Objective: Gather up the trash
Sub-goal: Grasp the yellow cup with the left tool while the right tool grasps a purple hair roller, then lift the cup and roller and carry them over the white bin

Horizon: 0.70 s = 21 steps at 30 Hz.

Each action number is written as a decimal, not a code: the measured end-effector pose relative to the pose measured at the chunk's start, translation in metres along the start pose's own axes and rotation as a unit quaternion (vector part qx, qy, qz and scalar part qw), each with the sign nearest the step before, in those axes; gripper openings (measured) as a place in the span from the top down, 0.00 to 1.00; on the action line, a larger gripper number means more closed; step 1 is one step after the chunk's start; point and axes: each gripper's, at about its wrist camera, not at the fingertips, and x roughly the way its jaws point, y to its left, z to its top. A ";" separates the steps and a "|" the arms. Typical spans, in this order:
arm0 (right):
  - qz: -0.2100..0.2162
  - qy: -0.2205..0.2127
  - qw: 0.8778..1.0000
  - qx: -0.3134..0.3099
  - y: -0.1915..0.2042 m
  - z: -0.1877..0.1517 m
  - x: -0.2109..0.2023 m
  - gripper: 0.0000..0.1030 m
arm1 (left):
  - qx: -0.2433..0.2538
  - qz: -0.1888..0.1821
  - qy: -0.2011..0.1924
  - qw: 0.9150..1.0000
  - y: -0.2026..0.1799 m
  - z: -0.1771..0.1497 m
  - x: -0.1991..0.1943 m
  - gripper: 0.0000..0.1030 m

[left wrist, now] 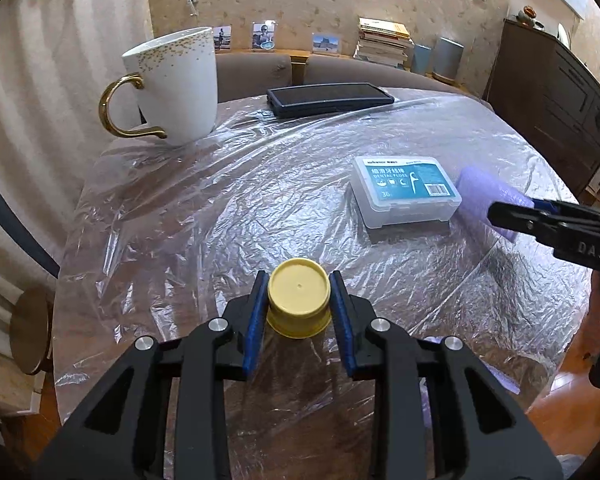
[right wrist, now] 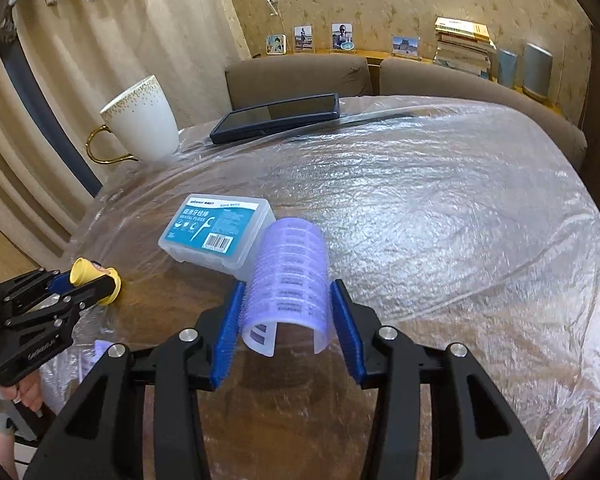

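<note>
Nearest, the left gripper point(left wrist: 299, 307) pinches one yellow plastic bottle cap point(left wrist: 299, 303) between its blue fingers point(left wrist: 255, 328); a round cap could squirt free. The right gripper point(right wrist: 286, 330) clamps one lilac ribbed plastic sleeve point(right wrist: 287, 284), touching one clear dental-floss box point(right wrist: 216, 234); lifting may drag it across the film-covered worktop point(right wrist: 440, 208). Farther left: one white gold-handled mug point(left wrist: 176, 86); beside it, one dark phone point(left wrist: 330, 98).

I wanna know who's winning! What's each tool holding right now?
Left tool: closed on the yellow bottle cap.
Right tool: closed on the purple hair roller.
</note>
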 end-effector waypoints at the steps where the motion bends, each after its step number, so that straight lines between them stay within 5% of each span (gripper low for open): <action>1: 0.005 0.000 1.000 0.004 -0.002 -0.002 -0.003 0.58 | -0.002 0.000 0.000 1.000 0.001 -0.001 -0.001 0.68; 21: 0.041 -0.024 0.999 0.016 -0.009 -0.018 -0.044 0.59 | -0.012 -0.012 -0.019 1.000 -0.008 -0.004 -0.031 0.68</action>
